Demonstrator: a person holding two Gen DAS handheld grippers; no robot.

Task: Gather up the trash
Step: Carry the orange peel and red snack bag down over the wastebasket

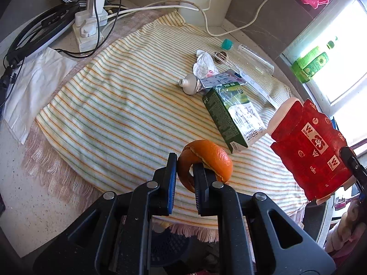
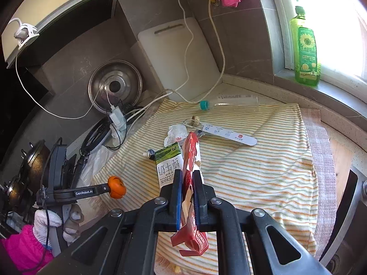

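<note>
I have 2 pieces of trash lifted off the striped towel (image 1: 110, 105) at once: my left claw (image 1: 184, 171) is clamped on the orange peel (image 1: 211, 158), my right claw (image 2: 187, 183) is closed tight on the flattened red carton (image 2: 191, 160). The milk carton (image 1: 231, 116), tube (image 1: 191, 83) and bottle (image 1: 254, 60) lie on the bench. Next I must carry both to a bin, probably the dark basket (image 1: 170, 245) below the bench edge.

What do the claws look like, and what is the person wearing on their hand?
Both claws are black plastic with silver bolts and flat blue pads on the fingers. The left claw carries white "GenRobot.AI" lettering and a thin black cable. The person's left hand wears a white knitted glove below a bright pink sleeve.
</note>
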